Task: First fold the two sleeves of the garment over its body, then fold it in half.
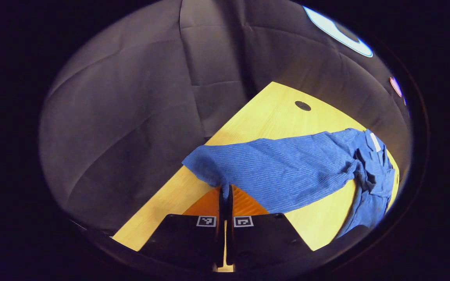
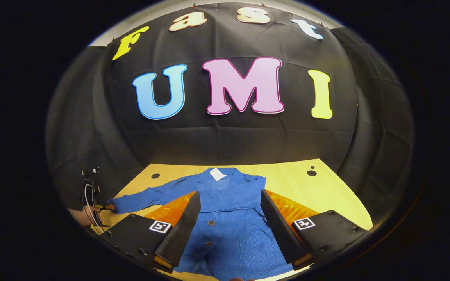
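Black cloth backs a pale wooden table where the blue garment lies flat, collar toward the wall. Clamped together on the cuff of the outstretched sleeve, the left gripper should lift just enough to clear, then carry the cuff across the body. The right gripper hovers spread apart above the chest, ready to pin the cloth.
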A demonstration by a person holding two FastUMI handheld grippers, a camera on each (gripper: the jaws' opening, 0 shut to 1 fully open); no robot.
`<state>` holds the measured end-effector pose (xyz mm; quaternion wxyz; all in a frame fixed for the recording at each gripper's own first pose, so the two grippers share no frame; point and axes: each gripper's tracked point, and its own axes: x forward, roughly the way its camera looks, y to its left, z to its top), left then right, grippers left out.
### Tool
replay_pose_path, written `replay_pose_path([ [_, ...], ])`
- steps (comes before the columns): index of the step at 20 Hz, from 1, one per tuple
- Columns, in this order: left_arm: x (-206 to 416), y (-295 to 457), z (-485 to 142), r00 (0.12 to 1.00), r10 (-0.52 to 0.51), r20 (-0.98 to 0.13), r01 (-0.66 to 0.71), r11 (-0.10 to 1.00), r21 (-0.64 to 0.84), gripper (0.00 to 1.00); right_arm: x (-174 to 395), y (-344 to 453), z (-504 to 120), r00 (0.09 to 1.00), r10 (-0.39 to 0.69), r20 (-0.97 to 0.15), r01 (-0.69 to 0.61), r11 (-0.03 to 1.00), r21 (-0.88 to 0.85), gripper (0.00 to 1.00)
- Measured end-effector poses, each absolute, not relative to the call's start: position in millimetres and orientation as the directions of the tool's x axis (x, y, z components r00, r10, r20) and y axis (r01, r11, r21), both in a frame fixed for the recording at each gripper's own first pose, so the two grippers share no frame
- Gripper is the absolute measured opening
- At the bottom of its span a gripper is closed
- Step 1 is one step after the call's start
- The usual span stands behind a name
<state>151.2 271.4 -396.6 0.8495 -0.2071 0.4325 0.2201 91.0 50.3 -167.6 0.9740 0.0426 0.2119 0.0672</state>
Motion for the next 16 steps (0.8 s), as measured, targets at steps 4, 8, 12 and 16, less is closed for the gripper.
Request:
replay_pose_path([
  [4,187,246,-336,0.667,0.17,-0.726,-0.486,0.838,-0.249,0.0,97,26,-167,0.909,0.134,-0.396,-0.103,0.99,0.098,0.98],
  [8,258,143,-248,0.829,-0.062,-0.556,-0.181,0.911,-0.371,0.0,106,2,-162,0.916,0.138,-0.376,-0.1,0.988,0.119,0.98],
  [12,299,-1,-204,0.853,-0.29,-0.434,0.104,0.909,-0.403,0.0,114,-35,-170,0.914,0.128,-0.386,-0.095,0.99,0.102,0.97],
  [16,330,-128,-218,0.784,-0.439,-0.44,0.254,0.872,-0.418,0.0,116,-80,-172,0.921,0.094,-0.379,-0.077,0.995,0.058,0.97],
])
